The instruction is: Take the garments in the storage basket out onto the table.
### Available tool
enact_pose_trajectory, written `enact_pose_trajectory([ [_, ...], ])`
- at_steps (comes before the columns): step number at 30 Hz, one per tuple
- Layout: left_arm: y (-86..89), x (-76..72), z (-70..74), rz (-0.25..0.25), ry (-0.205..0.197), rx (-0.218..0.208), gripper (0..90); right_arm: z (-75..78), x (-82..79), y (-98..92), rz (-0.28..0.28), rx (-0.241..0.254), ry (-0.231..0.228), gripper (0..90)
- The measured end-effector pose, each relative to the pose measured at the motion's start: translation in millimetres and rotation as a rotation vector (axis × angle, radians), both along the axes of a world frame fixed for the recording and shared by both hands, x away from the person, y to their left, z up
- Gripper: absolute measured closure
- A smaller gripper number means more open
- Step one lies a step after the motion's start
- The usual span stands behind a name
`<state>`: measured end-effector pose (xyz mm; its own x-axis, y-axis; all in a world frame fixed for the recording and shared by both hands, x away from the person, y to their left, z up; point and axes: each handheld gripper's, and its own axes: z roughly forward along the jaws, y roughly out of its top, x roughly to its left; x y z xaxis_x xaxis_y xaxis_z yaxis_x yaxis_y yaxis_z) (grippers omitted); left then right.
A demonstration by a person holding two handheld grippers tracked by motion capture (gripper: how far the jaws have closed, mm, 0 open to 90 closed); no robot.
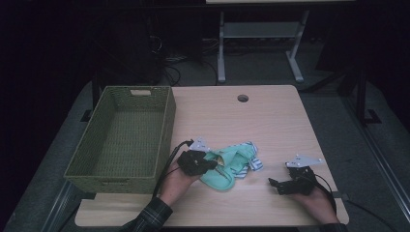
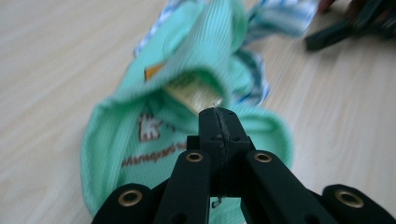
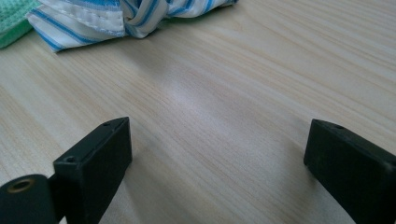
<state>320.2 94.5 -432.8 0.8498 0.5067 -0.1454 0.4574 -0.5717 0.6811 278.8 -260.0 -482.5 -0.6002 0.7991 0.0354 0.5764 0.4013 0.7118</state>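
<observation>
We see the green basket (image 1: 123,140) at table (image 1: 270,121) left w/ nothing in it. Mint garment (image 1: 220,169) lies near the front edge, just right of the basket, long axis running front-left to back-right, striped cloth (image 1: 249,162) bunched against it. Left gripper (image 1: 212,166) pinched tight at its edge; right gripper (image 1: 272,182) jaws wide, apart on bare wood.

The left gripper (image 2: 218,122) is black with brass-coloured rivets, and the garment (image 2: 196,79) just ahead of its tips is mint green, ribbed, printed with a small white figure and reddish-brown lettering, with a yellowish label inside the collar. Beyond that lies a cloth (image 3: 116,16) striped white and blue. The right gripper (image 3: 217,156) is likewise black, over a table (image 3: 224,93) of pale wood grain. To the left of the left gripper stands a woven olive-green basket (image 1: 167,125). The sleeve (image 1: 152,217) behind it is dark plaid.
</observation>
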Motion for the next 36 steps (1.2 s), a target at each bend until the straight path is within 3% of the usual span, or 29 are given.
enact_pose_trajectory([
  [8,-1.6,-7.7,-17.7,-0.004,0.012,0.096,89.4,0.0,0.3,-0.1,0.002,-0.001,-0.003,7.3],
  [12,-1.7,-6.5,-24.6,-0.005,0.029,0.121,89.4,0.3,0.0,-0.7,0.002,-0.002,0.000,7.7],
  [13,-1.4,-6.0,-25.4,0.002,0.036,0.104,89.5,1.5,-0.6,-1.1,0.001,-0.004,0.012,8.3],
  [17,-1.6,-4.4,-25.0,-0.005,0.040,0.109,89.5,5.1,-1.3,-3.7,0.011,0.013,0.023,14.1],
  [23,-3.7,-3.1,-24.0,-0.014,0.040,0.124,89.5,18.5,0.9,-11.8,-0.024,0.044,-0.017,20.4],
  [29,-5.5,-2.1,-23.9,-0.020,0.040,0.125,89.4,21.7,4.0,-13.4,-0.028,0.063,-0.022,23.3],
  [36,-4.6,-2.8,-25.3,-0.002,0.048,0.102,89.4,32.3,19.7,-10.2,-0.004,0.102,-0.021,38.7],
])
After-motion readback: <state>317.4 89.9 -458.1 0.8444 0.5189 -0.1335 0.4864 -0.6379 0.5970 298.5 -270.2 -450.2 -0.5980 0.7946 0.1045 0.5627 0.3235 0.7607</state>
